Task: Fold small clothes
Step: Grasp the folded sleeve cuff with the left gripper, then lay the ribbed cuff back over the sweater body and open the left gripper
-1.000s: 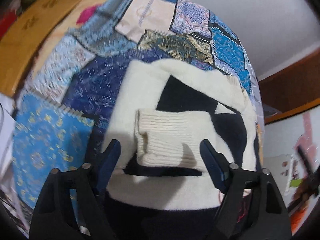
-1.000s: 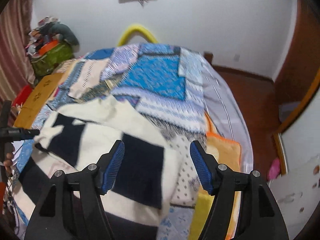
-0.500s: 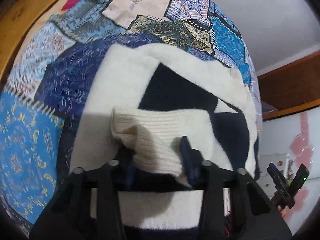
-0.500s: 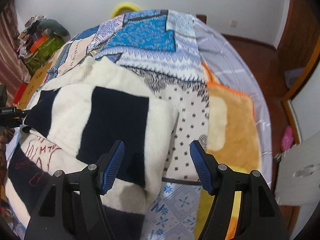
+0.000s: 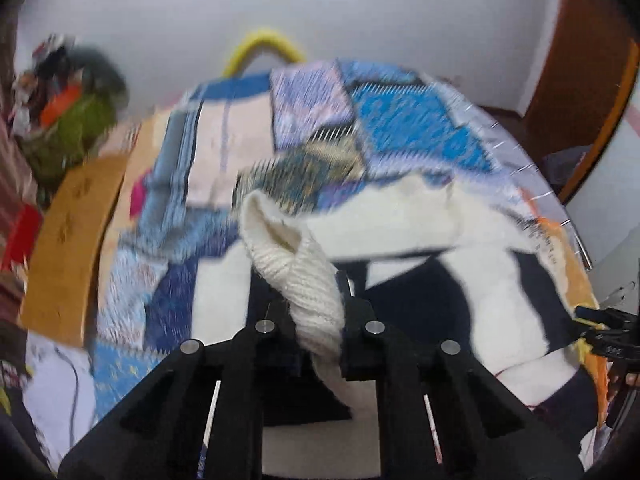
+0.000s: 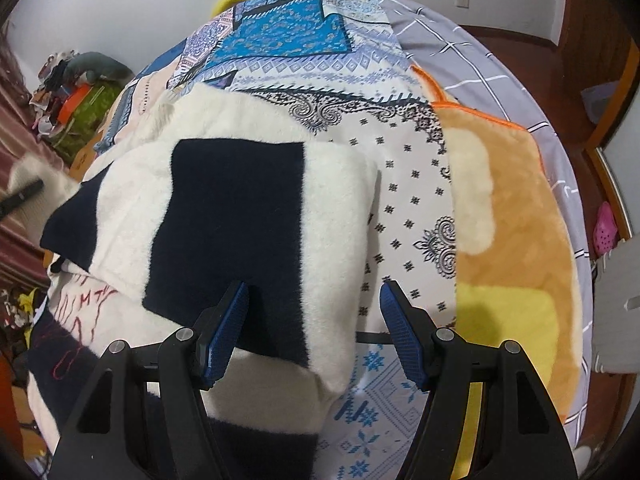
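Note:
A fluffy cream and navy block sweater [image 6: 240,200] lies on the bed, also seen in the left wrist view as the sweater [image 5: 420,216]. My left gripper [image 5: 316,292] is closing tight on its ribbed cream sleeve cuff [image 5: 288,256], pads pressing it, and holds the cuff raised above the sweater body. My right gripper [image 6: 314,304] is open just over the sweater's near right corner; the navy patch and cream edge lie between its blue pads [image 6: 228,320], untouched. The right gripper's black tip [image 5: 600,332] shows at the left view's right edge.
Under the sweater lies a blue patchwork quilt [image 6: 288,28]. An orange and yellow plush blanket [image 6: 512,200] and a grey checked sheet [image 6: 460,40] lie to the right. A wooden board [image 5: 72,240] and a green bag pile [image 5: 68,128] stand at the left.
The left gripper went from wide open around the cuff to shut on it, then lifted and rolled with it. The right gripper came down close over the sweater's right corner, still open.

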Tool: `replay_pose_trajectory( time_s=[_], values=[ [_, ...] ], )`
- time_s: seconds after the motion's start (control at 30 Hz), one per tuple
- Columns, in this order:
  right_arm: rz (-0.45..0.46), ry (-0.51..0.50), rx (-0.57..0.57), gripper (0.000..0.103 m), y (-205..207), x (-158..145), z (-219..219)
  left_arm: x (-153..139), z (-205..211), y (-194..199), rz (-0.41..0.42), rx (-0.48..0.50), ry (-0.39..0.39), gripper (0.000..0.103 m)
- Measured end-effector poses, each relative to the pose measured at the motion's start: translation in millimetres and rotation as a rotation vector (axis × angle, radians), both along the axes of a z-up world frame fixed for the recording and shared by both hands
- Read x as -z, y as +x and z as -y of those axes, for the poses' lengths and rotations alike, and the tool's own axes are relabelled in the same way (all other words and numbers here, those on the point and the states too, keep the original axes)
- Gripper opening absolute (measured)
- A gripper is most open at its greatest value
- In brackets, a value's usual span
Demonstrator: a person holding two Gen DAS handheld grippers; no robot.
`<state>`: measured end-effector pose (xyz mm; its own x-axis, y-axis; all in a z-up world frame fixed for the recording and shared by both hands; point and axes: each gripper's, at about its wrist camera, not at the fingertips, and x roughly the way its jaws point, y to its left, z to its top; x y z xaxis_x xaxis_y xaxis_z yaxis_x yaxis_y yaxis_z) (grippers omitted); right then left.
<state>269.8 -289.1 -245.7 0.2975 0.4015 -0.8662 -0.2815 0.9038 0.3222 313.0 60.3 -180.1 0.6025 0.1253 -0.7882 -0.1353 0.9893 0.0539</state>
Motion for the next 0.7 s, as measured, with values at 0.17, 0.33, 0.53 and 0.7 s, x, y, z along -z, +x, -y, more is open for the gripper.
replay_pose_trajectory(
  time_s=[0.17,0.33,0.53,0.7],
  values=[
    [0.008,0.004,-0.005,0.064,-1.9,-4.0,-5.0,-37.4,-0.5,3.1,0.083,0.026,0.063,0.012],
    [0.007,0.003,-0.009,0.064,-1.5,-4.2,-9.7,-55.9,-12.5,-6.1,0.132,0.025,0.069,0.012],
    [0.007,0.0,-0.014,0.064,-2.3,-6.0,-17.3,-26.6,-32.1,-10.6,0.066,-0.013,0.071,0.012],
    [0.006,-0.005,-0.015,0.064,-3.4,-6.0,-20.8,20.3,-57.7,-13.4,-0.035,-0.054,0.017,0.012]
  ],
)
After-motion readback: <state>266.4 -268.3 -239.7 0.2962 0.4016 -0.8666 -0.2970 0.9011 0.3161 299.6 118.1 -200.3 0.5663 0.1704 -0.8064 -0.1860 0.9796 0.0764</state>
